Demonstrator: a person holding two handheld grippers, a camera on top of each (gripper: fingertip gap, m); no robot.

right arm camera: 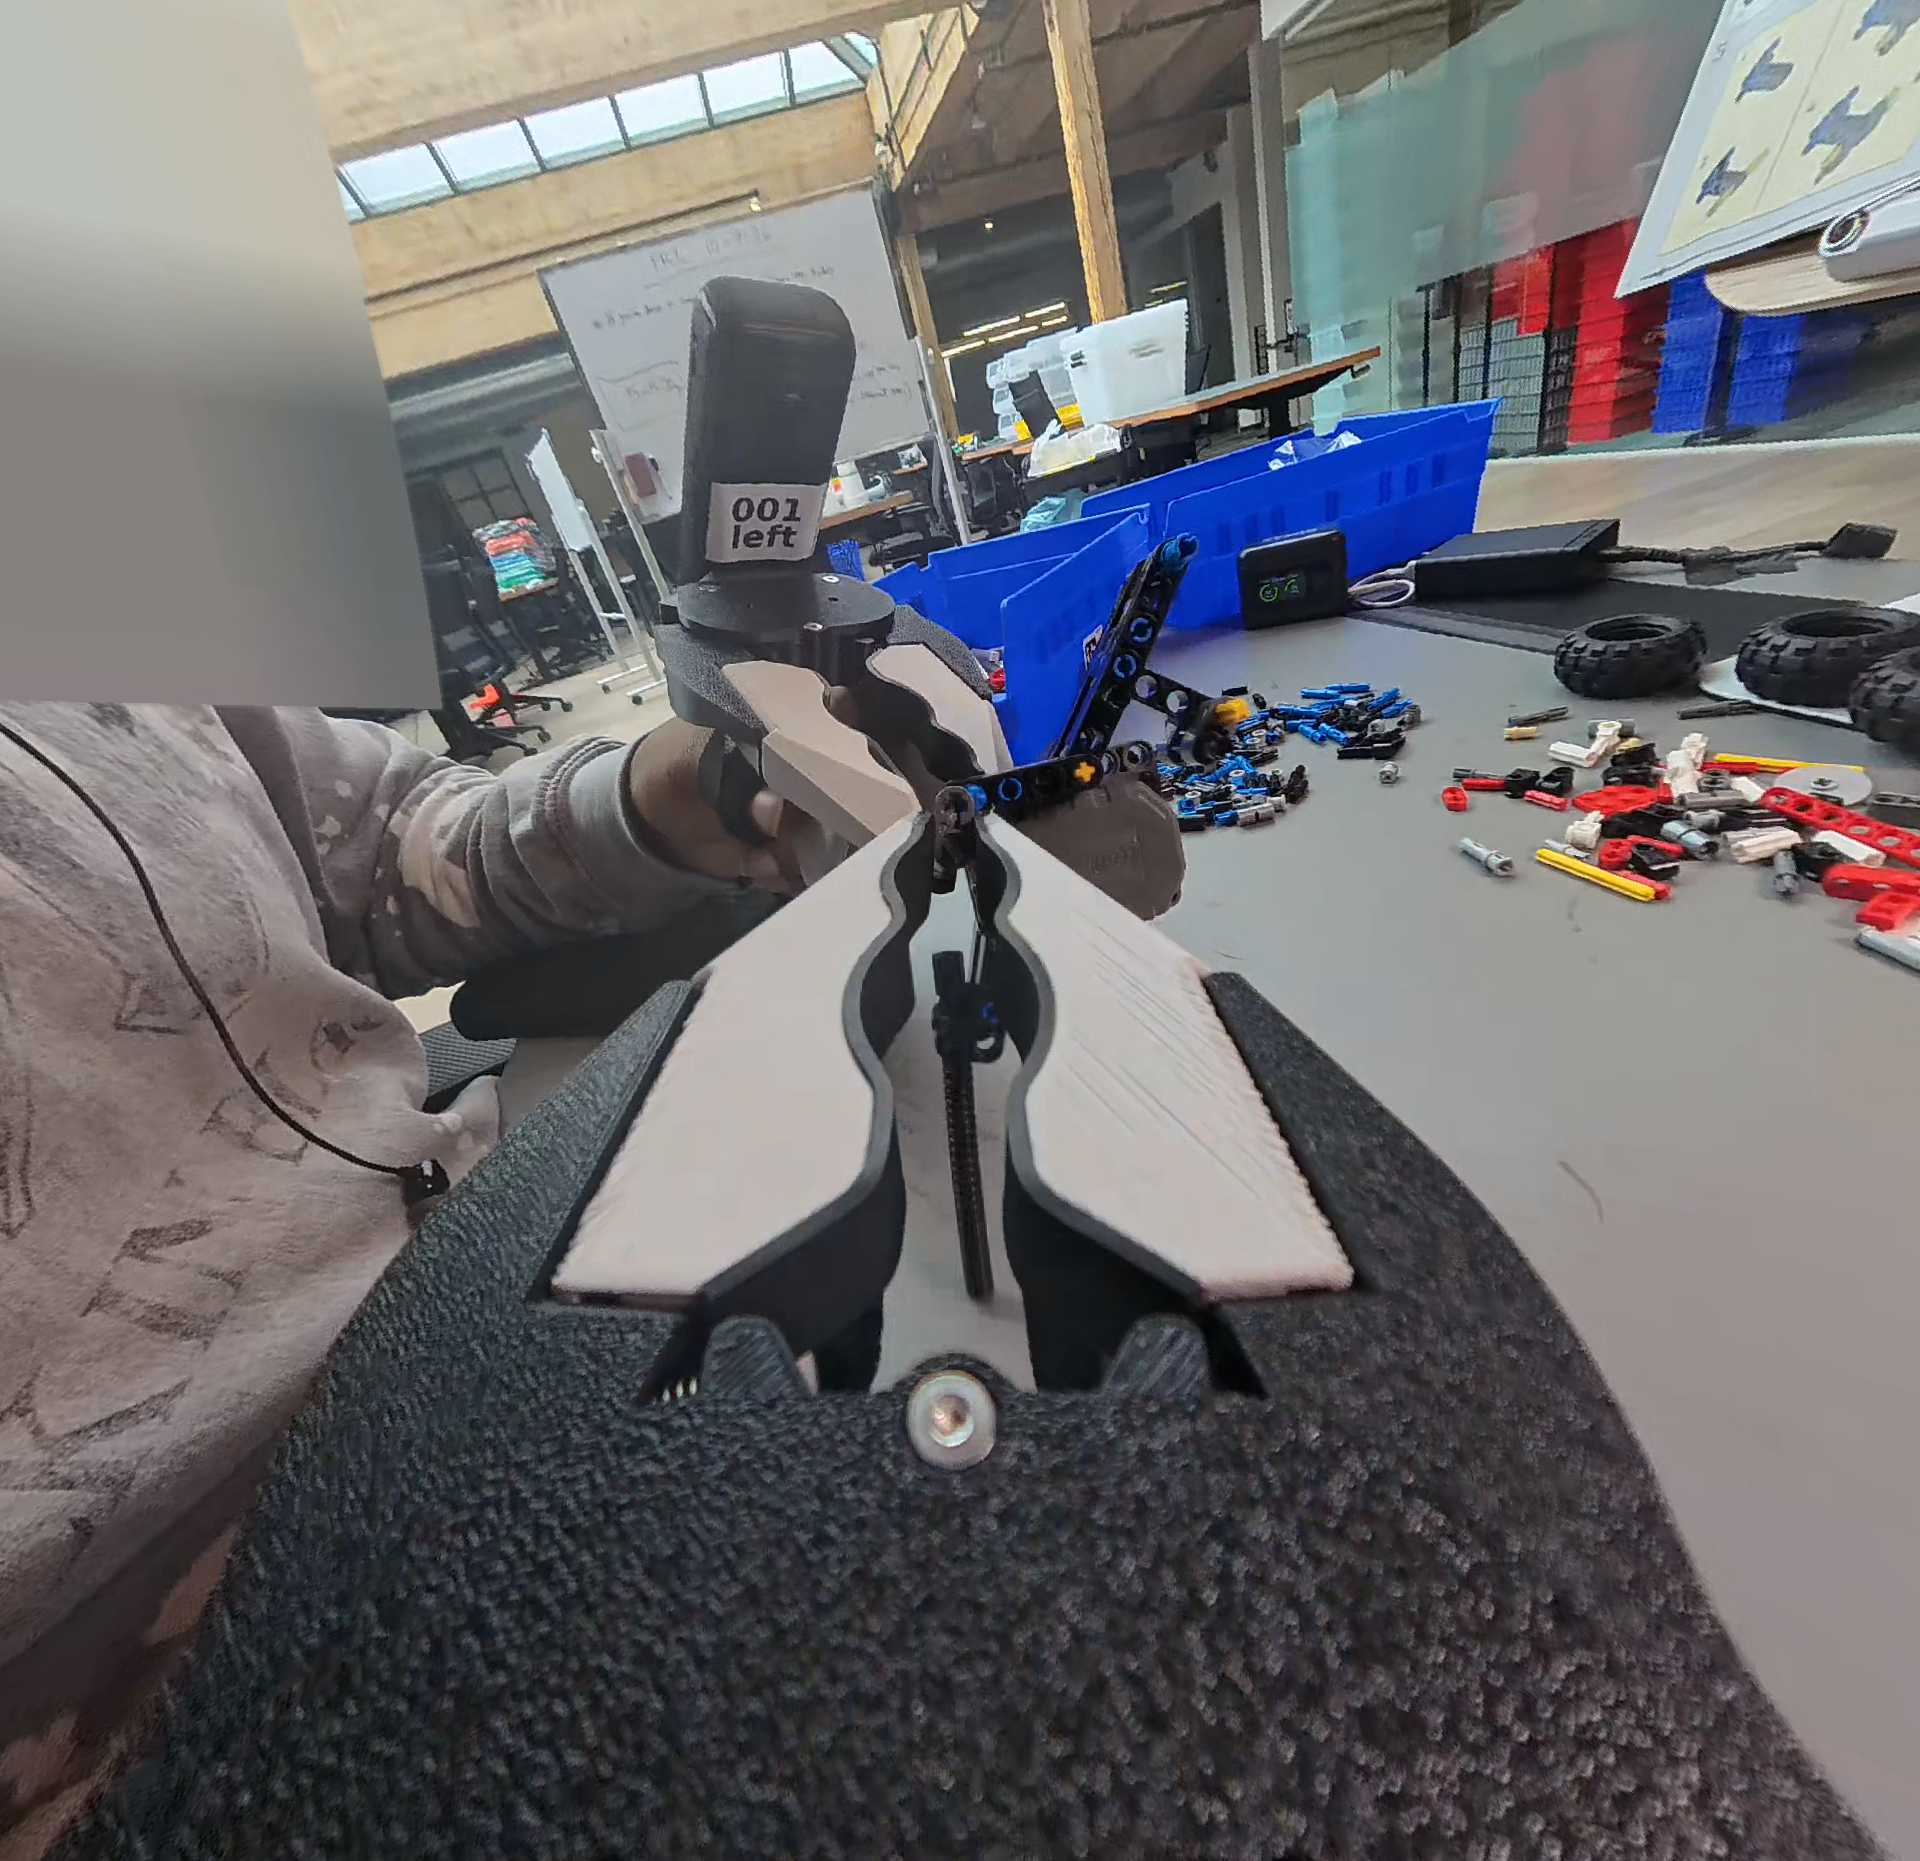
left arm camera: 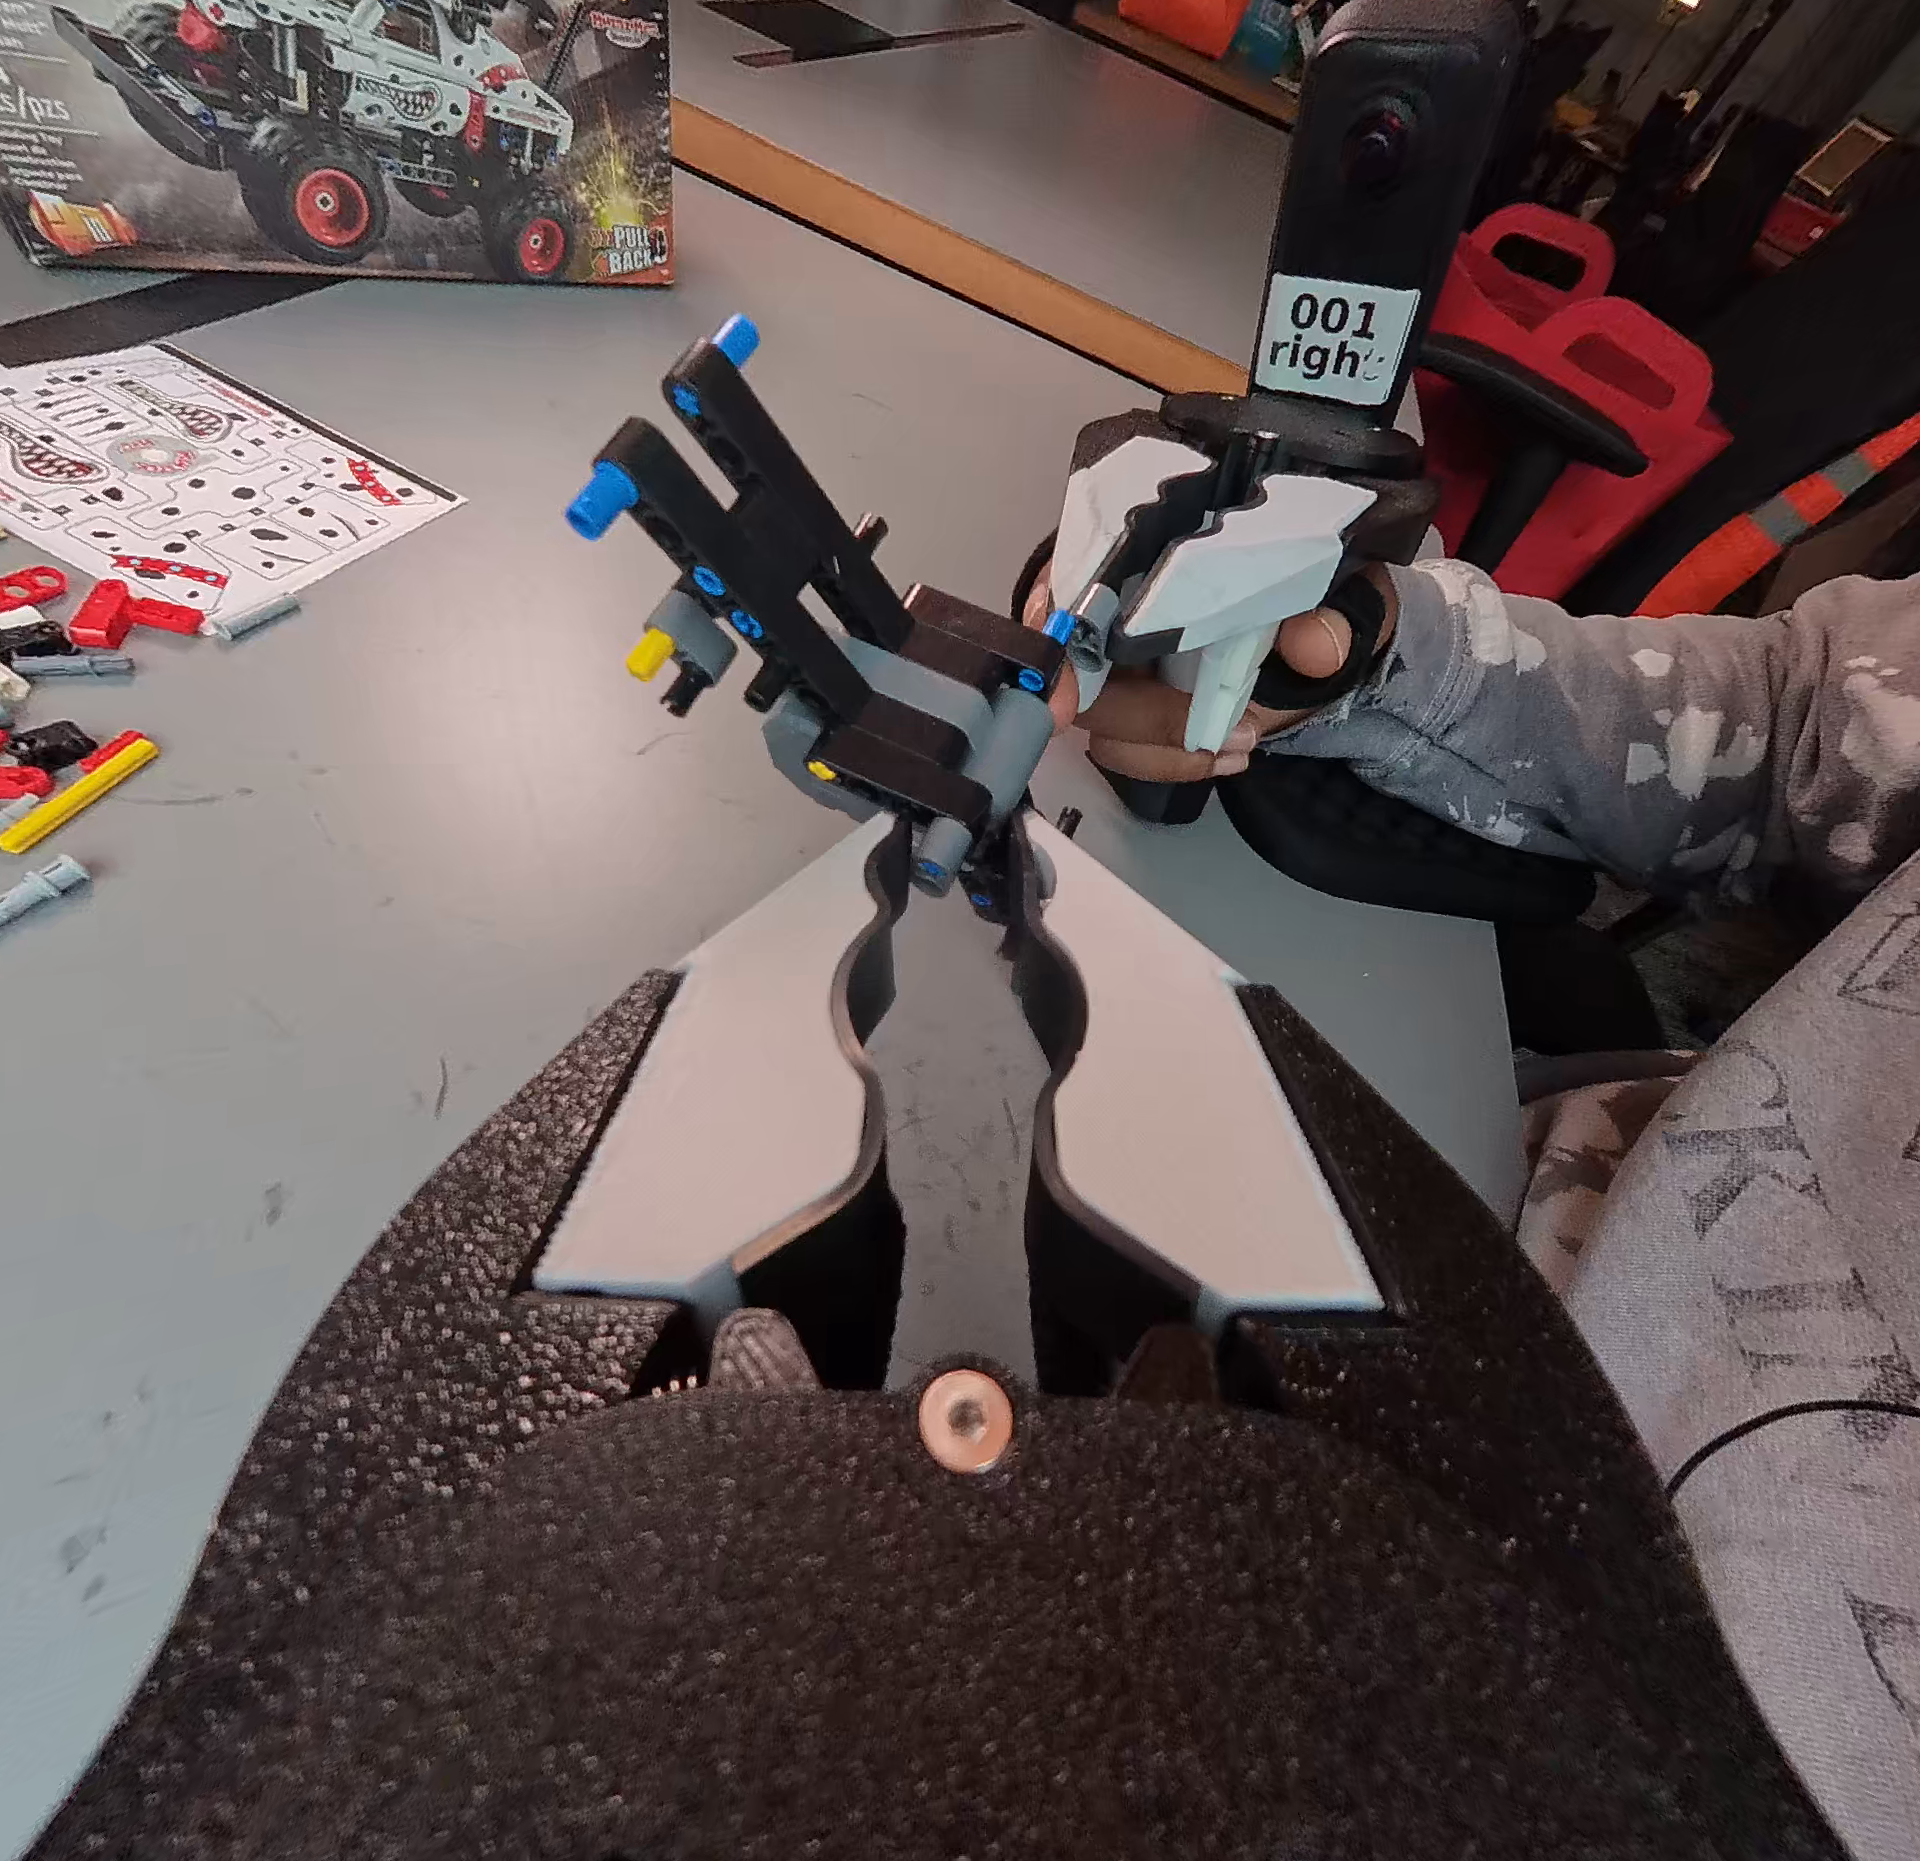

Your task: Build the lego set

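Observation:
My left gripper (left arm camera: 961, 845) is shut on the lower end of a partly built lego frame (left arm camera: 831, 616) and holds it above the grey table (left arm camera: 364, 980). The frame has two long black beams with blue pins, a grey block and a yellow pin. My right gripper (left arm camera: 1096, 622) meets the frame's right end, shut on a small grey connector with a blue pin (left arm camera: 1075, 632). In the right wrist view my right gripper (right arm camera: 961, 824) pinches this small part, and a black axle (right arm camera: 971, 1115) runs back between the fingers. The left gripper (right arm camera: 940, 762) and the frame (right arm camera: 1117, 668) are just beyond.
The set's box (left arm camera: 343, 97) and a sticker sheet (left arm camera: 197, 471) lie at far left with loose red, yellow and grey pieces (left arm camera: 62, 689). To the right are more loose pieces (right arm camera: 1714, 824), a pile of pins (right arm camera: 1288, 741), black tyres (right arm camera: 1631, 653), blue bins (right arm camera: 1299, 502) and a propped instruction booklet (right arm camera: 1808, 97). One gripper's finger ends stand about 4 centimeters off the other's.

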